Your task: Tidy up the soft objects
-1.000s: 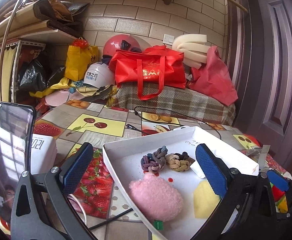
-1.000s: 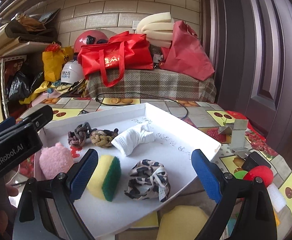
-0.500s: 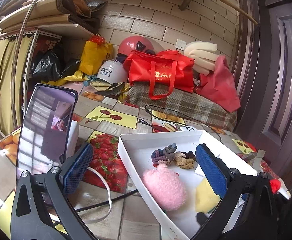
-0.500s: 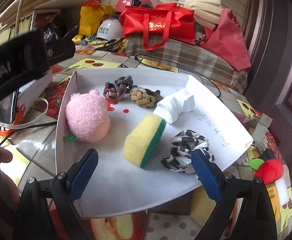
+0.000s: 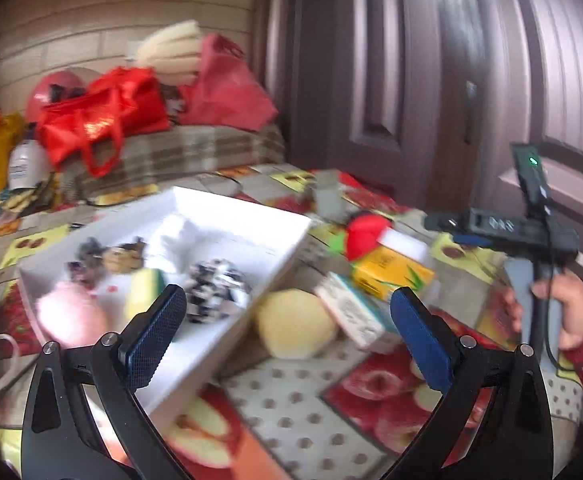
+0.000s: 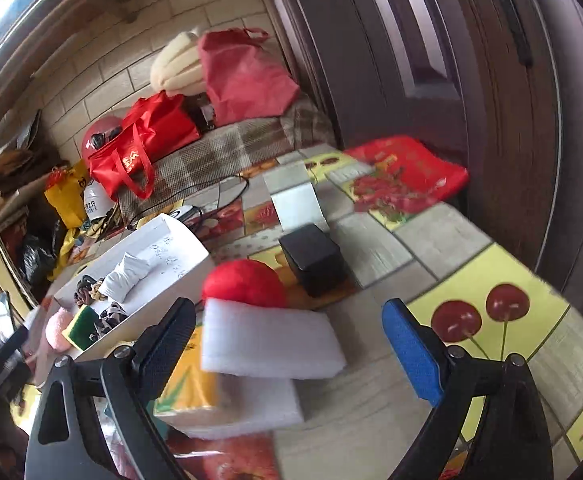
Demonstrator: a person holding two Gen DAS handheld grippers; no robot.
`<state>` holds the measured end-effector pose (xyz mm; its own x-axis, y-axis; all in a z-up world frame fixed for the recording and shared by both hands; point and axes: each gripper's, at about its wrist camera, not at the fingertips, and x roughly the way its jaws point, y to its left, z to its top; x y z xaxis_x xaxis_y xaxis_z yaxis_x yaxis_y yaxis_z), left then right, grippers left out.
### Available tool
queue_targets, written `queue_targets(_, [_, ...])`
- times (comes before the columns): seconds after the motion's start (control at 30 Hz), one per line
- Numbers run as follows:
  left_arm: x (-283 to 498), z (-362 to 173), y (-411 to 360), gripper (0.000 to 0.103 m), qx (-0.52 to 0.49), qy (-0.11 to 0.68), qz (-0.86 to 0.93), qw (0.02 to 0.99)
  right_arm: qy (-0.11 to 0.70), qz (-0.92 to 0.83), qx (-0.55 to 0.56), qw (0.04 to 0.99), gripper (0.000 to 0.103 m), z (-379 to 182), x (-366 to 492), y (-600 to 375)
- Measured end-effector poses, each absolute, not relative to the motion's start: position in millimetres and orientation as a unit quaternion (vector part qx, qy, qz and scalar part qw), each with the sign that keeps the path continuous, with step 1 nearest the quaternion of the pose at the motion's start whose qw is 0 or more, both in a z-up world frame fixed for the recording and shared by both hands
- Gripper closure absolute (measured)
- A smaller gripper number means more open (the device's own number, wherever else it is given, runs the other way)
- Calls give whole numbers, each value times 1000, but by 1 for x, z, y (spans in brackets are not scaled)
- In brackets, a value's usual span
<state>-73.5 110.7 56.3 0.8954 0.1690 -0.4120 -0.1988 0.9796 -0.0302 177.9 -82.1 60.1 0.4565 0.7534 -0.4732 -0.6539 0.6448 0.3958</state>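
Nearest in the right wrist view, the right gripper (image 6: 287, 344) stands with its jaws wide and nothing between them, poised just above a white foam slab (image 6: 271, 340). The slab rests on a second white foam block (image 6: 251, 404), beside a yellow carton (image 6: 189, 380). Just behind lies a red plush fruit (image 6: 245, 284), then a black box (image 6: 313, 258).

In the left wrist view, the left gripper (image 5: 287, 332) is likewise spread wide and holds nothing. Beyond its fingers a pale yellow sponge (image 5: 295, 326) sits on the fruit-print tablecloth (image 5: 291, 404), just outside the white tray (image 5: 251, 232).

Farther off, the tray already contains a pink plush (image 5: 71, 316), a yellow-and-green sponge (image 5: 143, 292), a black-and-white scrunchie (image 5: 215, 288), braided ties (image 5: 107, 260) and a white sock (image 6: 127, 276).

Judged from this layout, the task is roughly half complete: five soft items are sorted, while the foam pieces, red plush fruit and pale yellow sponge remain outside. The white foam slab appears to be the next target.
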Motion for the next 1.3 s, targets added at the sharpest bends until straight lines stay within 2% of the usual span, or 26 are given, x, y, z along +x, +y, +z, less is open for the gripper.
queue_targets(0.13, [-47, 53, 80, 0, 0, 244, 76, 967, 379, 440, 123, 805, 8, 36, 190, -77])
queue_targets(0.23, [-38, 50, 80, 0, -9, 261, 74, 962, 368, 456, 118, 802, 6, 41, 185, -69])
queue_targets(0.3, [-36, 47, 83, 0, -27, 273, 74, 959, 367, 459, 124, 800, 0, 43, 187, -66])
queue_targets(0.47, [-35, 42, 97, 3, -69, 283, 61, 955, 381, 461, 161, 785, 0, 43, 201, -58])
queue_targets(0.8, [-15, 40, 84, 5, -48, 308, 53, 949, 375, 451, 140, 797, 0, 40, 199, -61])
queue_targets(0.87, [-8, 38, 81, 18, -47, 319, 39, 946, 380, 466, 132, 788, 0, 39, 196, -56])
queue_targets(0.9, [-6, 37, 79, 33, -42, 324, 34, 945, 384, 476, 128, 781, 0, 39, 194, -54])
queue_targets(0.93, [-6, 37, 77, 44, -38, 326, 35, 944, 389, 485, 125, 774, 0, 39, 191, -51])
queue_targets(1.03, [-9, 39, 80, 57, -47, 318, 31, 946, 400, 503, 114, 758, 0, 39, 180, -49])
queue_targets(1.1, [-8, 37, 86, 61, -62, 324, 29, 944, 410, 519, 109, 742, 0, 39, 172, -49])
queue_targets(1.3, [-6, 34, 89, 61, -71, 338, 42, 938, 416, 469, 104, 772, 0, 41, 173, -70])
